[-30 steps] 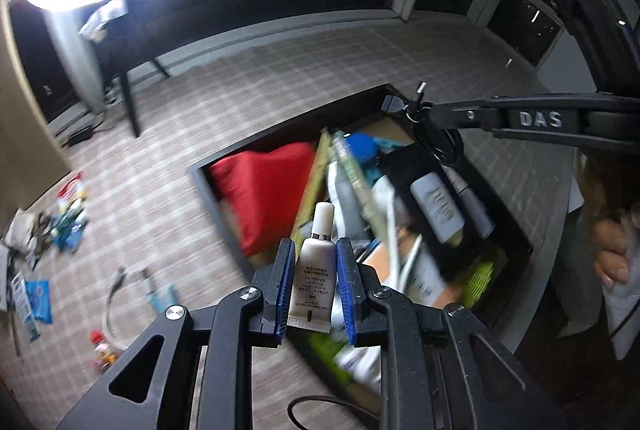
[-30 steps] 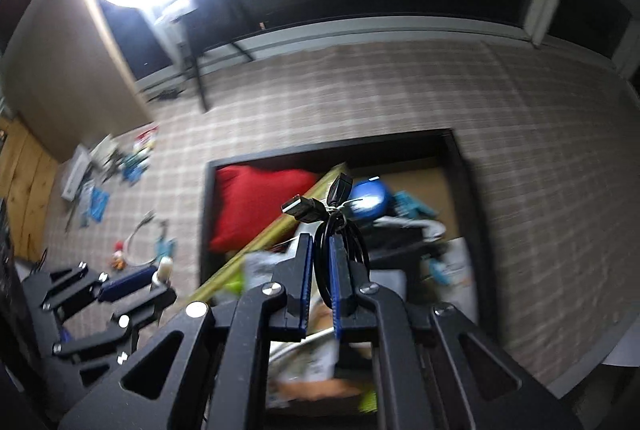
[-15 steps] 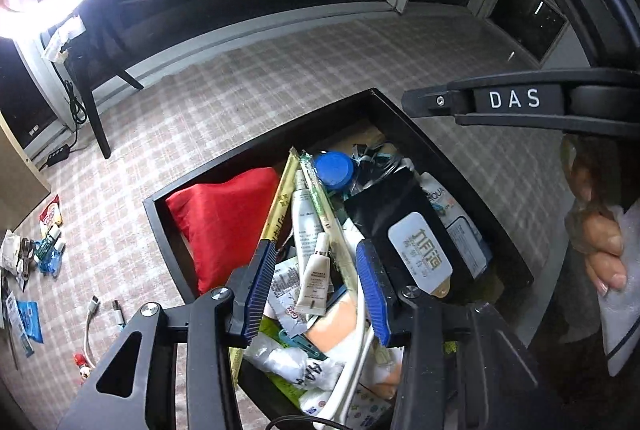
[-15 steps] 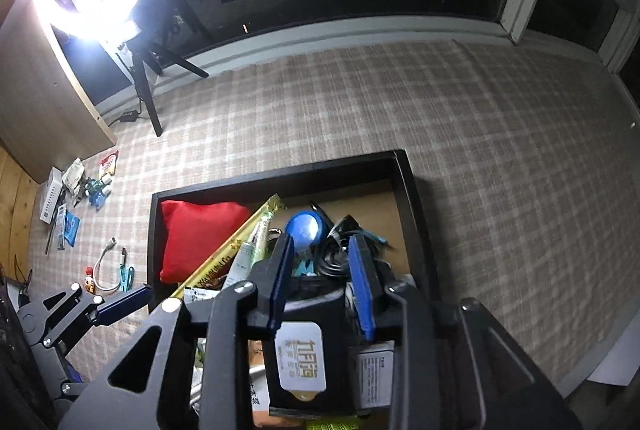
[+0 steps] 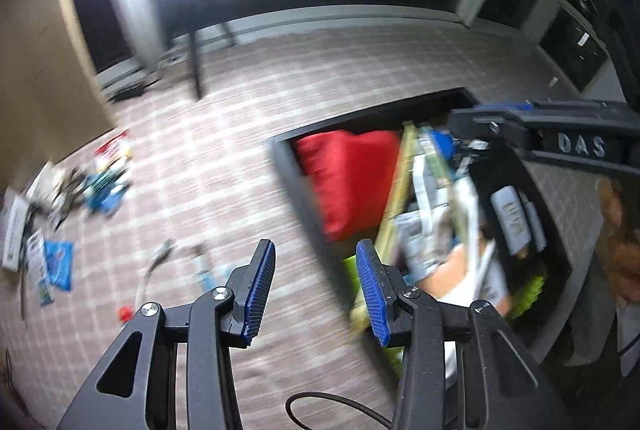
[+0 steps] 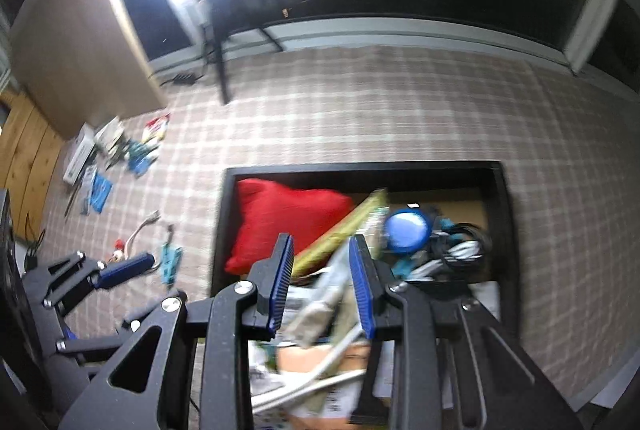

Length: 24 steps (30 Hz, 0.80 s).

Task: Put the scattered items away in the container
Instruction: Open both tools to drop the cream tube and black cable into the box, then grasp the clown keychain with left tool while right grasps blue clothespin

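Observation:
A black box on the checked floor holds a red pouch, a blue lid, a black cable, tubes and packets. My left gripper is open and empty, above the floor just left of the box. My right gripper is open and empty above the box's middle. Scattered items lie on the floor at the left: a white cable, a teal item, and a pile of packets.
A wooden cabinet stands at the far left. A light stand's black legs stand on the floor by the window wall. The right gripper's arm crosses the box in the left wrist view.
Both grippers opened and dropped their loads into the box: the left a white tube, the right a black cable. Both views have since swung left towards the scattered items.

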Each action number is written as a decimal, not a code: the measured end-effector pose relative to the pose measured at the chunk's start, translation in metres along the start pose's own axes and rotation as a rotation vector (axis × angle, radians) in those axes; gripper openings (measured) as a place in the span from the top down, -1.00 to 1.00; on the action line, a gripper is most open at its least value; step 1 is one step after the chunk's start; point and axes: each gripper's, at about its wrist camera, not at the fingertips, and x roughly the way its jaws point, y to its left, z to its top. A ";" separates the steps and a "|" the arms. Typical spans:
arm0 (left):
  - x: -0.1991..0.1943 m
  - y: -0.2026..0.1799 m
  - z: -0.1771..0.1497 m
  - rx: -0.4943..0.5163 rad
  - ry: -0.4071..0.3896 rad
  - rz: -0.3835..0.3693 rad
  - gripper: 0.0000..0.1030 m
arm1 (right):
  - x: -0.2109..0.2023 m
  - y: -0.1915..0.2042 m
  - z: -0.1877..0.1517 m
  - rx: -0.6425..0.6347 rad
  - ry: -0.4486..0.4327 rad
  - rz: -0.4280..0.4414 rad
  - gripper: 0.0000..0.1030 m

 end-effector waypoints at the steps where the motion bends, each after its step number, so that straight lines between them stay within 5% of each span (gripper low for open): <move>1: -0.002 0.011 -0.004 -0.015 0.002 0.009 0.22 | 0.003 0.009 -0.002 -0.011 0.007 0.007 0.45; 14: 0.002 0.134 -0.068 -0.182 0.084 0.106 0.22 | 0.050 0.131 -0.038 -0.117 0.116 0.073 0.45; 24: 0.036 0.167 -0.093 -0.180 0.170 0.129 0.22 | 0.113 0.183 -0.056 -0.065 0.231 0.074 0.44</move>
